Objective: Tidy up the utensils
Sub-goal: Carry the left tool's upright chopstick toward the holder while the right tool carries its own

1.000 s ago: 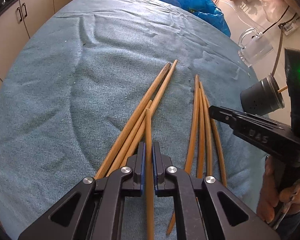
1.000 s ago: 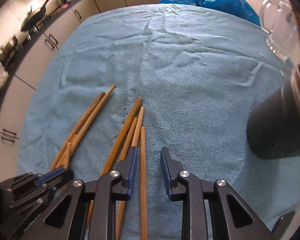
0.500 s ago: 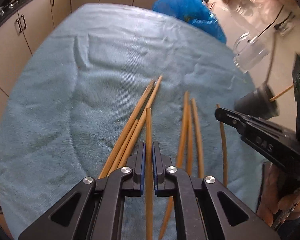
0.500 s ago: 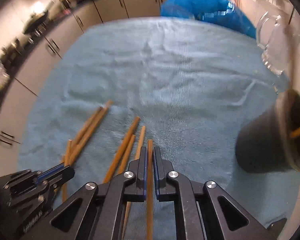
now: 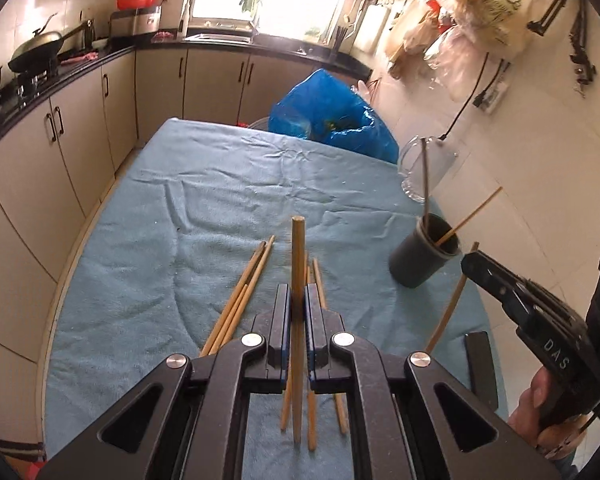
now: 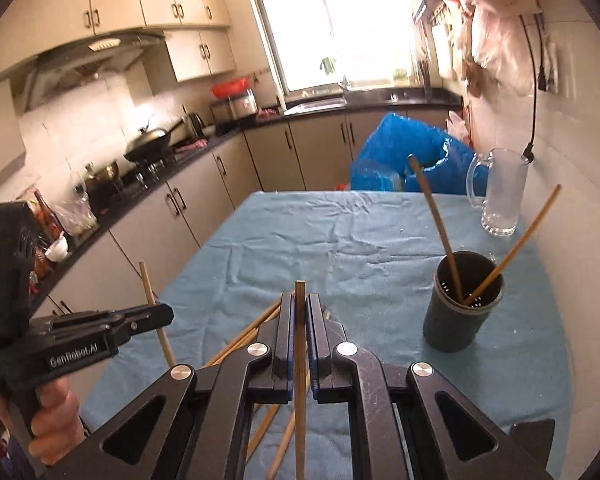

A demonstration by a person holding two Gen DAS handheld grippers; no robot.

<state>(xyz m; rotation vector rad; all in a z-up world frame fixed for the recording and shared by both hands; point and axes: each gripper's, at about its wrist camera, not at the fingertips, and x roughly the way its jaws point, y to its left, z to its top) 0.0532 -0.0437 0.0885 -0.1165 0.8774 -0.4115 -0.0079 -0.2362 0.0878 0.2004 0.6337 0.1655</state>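
your left tongs [image 5: 297, 304] are closed down on a single round wooden chopstick [image 5: 298, 264], gripped near its middle and raised off the table; its blunt upper end stands past the fingertips and its lower end hangs below the tongs. in the right wrist view the same left tongs [image 6: 156, 314] appear at the lower left, with that chopstick crossing them on a slight tilt.

your right tongs [image 6: 299, 320] are likewise clamped narrow on a second thin wooden chopstick [image 6: 299, 380], which runs straight up between the blue-lined pads [image 6: 287, 328] and ends just past the fingertips. from the left wrist view the right tongs [image 5: 470, 262] sit at the right edge, and their chopstick slants down toward the table.

below both tongs, the remaining loose wooden chopsticks [image 5: 236, 304] lie on the table in two rough groups: one fanned bundle to the left, and several more directly under the left tongs, partly hidden by them.

the table is covered by a wrinkled light blue towel cloth [image 5: 220, 200]. to the right of the loose sticks, well apart from them, stands a dark cylindrical utensil holder [image 6: 462, 304], upright on the cloth. it contains two chopsticks, one dark and one light, leaning in opposite directions.

beyond the holder, near the wall, stands a clear glass pitcher with a handle [image 6: 500, 196]. a crumpled blue plastic bag [image 5: 332, 120] sits at the far end of the table. a flat black rectangular object [image 5: 480, 364] lies on the cloth near the right edge.
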